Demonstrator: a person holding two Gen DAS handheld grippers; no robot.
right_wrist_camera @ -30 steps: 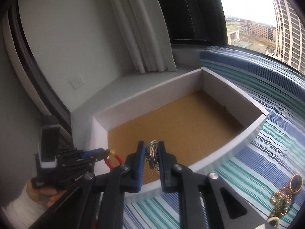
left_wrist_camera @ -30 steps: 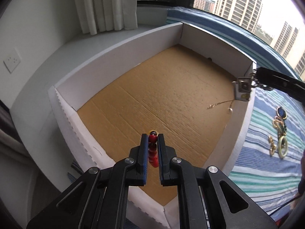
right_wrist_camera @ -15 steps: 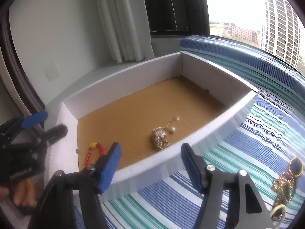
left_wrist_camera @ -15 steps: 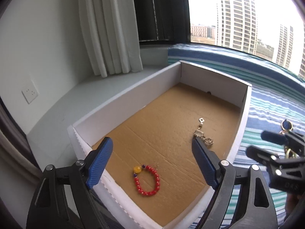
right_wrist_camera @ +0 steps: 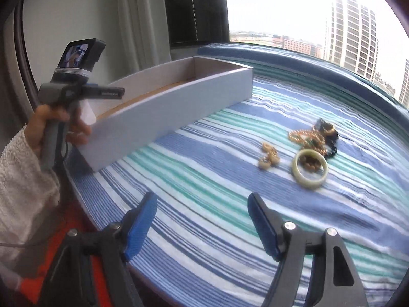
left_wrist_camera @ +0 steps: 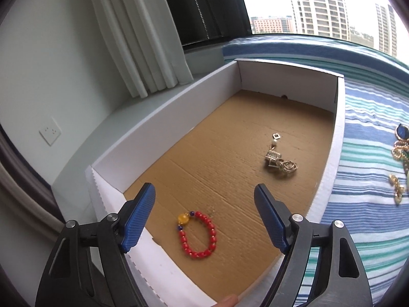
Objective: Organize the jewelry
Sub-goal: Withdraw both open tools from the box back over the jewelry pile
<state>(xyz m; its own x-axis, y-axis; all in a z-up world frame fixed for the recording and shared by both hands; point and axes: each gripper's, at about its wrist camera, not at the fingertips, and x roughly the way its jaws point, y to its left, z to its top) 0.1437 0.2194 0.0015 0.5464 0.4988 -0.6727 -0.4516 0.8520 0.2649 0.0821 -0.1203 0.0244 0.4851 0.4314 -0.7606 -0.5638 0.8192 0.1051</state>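
A white box with a brown cardboard floor [left_wrist_camera: 163,117] holds a red bead bracelet [left_wrist_camera: 198,235] with a yellow bead and a silver chain piece [left_wrist_camera: 280,160]. My left gripper [left_wrist_camera: 203,194] hangs above the bracelet; its jaws are wide and closing a little, with nothing between them. My right gripper [right_wrist_camera: 202,199] is over the striped cloth [right_wrist_camera: 204,179] outside the box [right_wrist_camera: 166,112], its jaws opening and empty. Ahead of it to the right lie a pale green bangle [right_wrist_camera: 310,170], gold earrings [right_wrist_camera: 268,157] and a gold chain [right_wrist_camera: 306,138].
In the right wrist view a hand [right_wrist_camera: 48,122] in a white sleeve holds the left gripper [right_wrist_camera: 112,92] at the box's near corner. A curtain [left_wrist_camera: 138,38], a window and a grey ledge lie beyond the box. More jewelry [left_wrist_camera: 398,151] shows at the left wrist view's right edge.
Both grippers went from shut to wide open. The bracelet and the silver piece were let go and now lie in the box. The right gripper swung out of the box over the striped cloth.
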